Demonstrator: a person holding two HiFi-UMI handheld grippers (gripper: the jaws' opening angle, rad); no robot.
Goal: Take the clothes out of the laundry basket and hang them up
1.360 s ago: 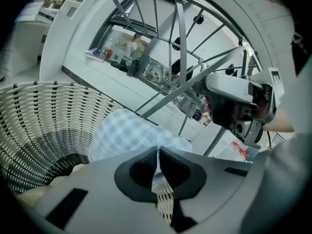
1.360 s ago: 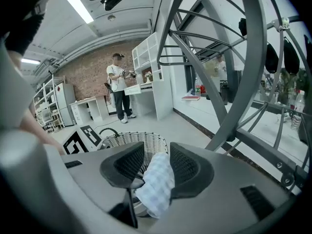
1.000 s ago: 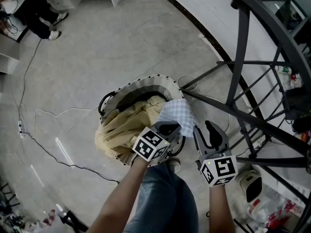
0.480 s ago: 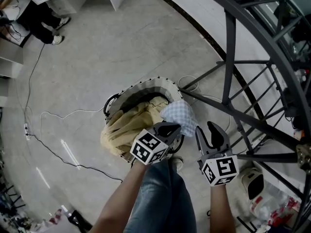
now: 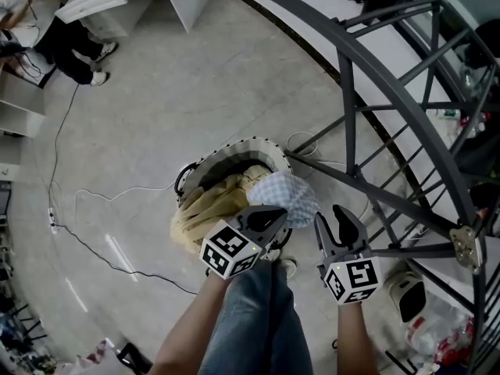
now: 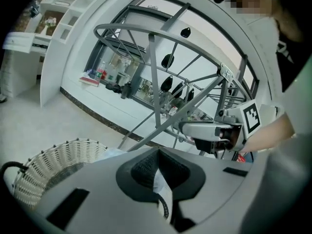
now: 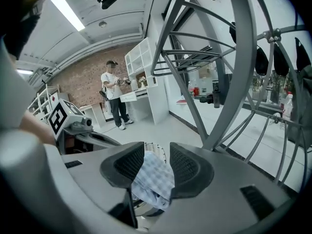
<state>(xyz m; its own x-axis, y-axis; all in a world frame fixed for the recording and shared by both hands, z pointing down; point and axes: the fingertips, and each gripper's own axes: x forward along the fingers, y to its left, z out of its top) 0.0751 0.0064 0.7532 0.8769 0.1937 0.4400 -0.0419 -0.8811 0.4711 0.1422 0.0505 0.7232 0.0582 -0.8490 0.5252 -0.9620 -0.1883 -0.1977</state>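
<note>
The task was at an early stage – one garment was on its way out and nothing of it had reached a rail. The left gripper (image 5: 269,216) was clamped shut on a pale blue checked cloth (image 5: 293,195), a sliver of fabric pinched between its pads in its own view. The cloth was bunched at the jaw tips, above the near right rim of the laundry basket (image 5: 234,145) and clear of the floor. The right gripper (image 5: 341,223) stood just beside it with its jaws wide apart. The checked cloth showed through that gap in the right gripper view, but the pads did not appear to press on it.

The round woven basket held a large beige garment (image 5: 205,212), heaped up and spilling over the near left rim (whether more lay beneath it could not be told). The dark metal drying rack (image 5: 391,200) rose to the right, near the basket. No clothing showed on the bars in view.

Left to do, by my judgement – carry the checked cloth to the rack, spread and hang it, then fetch the beige piece.
</note>
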